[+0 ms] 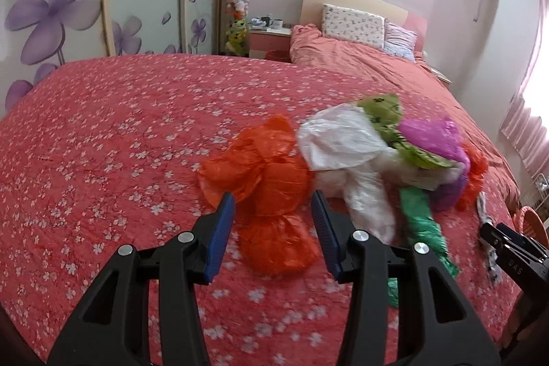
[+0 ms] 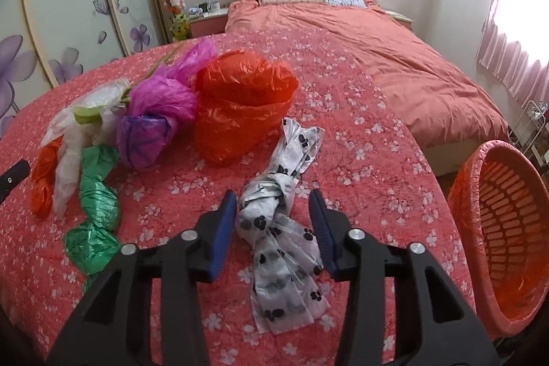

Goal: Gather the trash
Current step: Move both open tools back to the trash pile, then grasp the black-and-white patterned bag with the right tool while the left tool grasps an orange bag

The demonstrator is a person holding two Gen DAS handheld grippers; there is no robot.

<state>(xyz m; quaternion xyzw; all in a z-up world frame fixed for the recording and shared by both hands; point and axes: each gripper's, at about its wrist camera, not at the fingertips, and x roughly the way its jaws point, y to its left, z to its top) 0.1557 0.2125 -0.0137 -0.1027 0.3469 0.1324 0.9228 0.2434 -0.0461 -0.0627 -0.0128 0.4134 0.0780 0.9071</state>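
With both grippers spread wide, the right gripper (image 2: 272,222) should drop onto the knot of the paw-print white plastic bag (image 2: 281,228) near the bedspread's (image 2: 360,126) right edge, while the left gripper (image 1: 273,222) pinches the crumpled orange plastic bag's (image 1: 271,191) waist.

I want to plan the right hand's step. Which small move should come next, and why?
Probably lower the right tool a little and close it on the paw-print bag. Its jaws are open with the bag's knot lying between them, and the orange basket waits just to the right.
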